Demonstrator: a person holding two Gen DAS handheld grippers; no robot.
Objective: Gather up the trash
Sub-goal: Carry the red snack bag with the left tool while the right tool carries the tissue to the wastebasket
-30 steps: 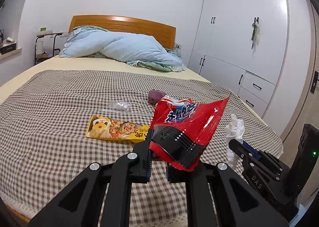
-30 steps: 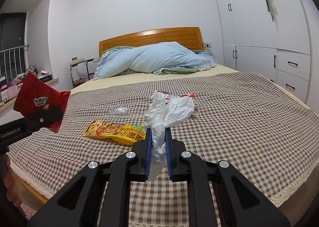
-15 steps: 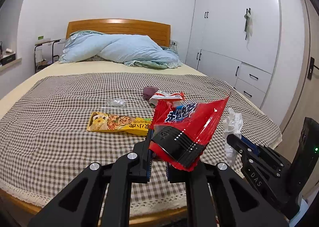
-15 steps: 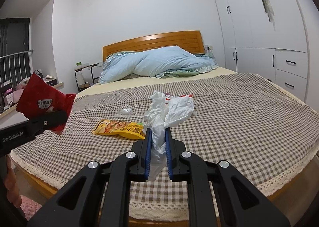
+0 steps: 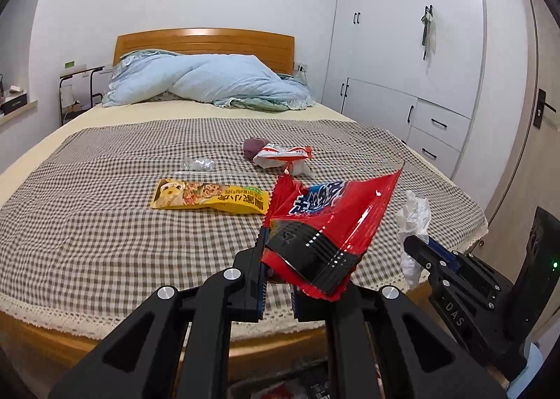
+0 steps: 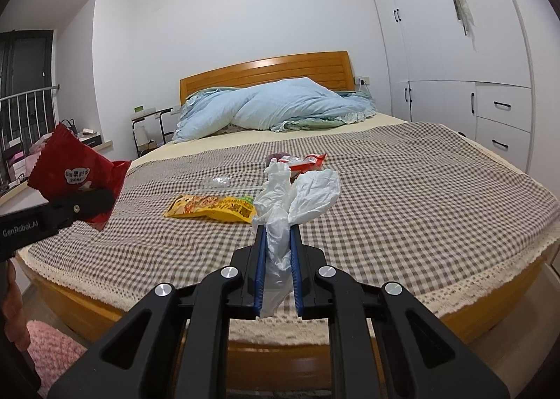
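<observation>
My left gripper is shut on a red snack bag, held past the foot of the bed; the bag also shows in the right wrist view. My right gripper is shut on a crumpled white plastic wrapper, also seen in the left wrist view. On the checked bedspread lie a yellow snack packet, a clear plastic scrap, a red-and-white wrapper and a small purple item.
A blue quilt is heaped at the headboard. White wardrobes stand along the right. A side table is at the far left. Something with trash in it shows low between the left fingers. A pink mat lies on the floor.
Both grippers have drawn back from the bed and lower, each still holding its item. The bed's wooden foot edge has come into view below them.
</observation>
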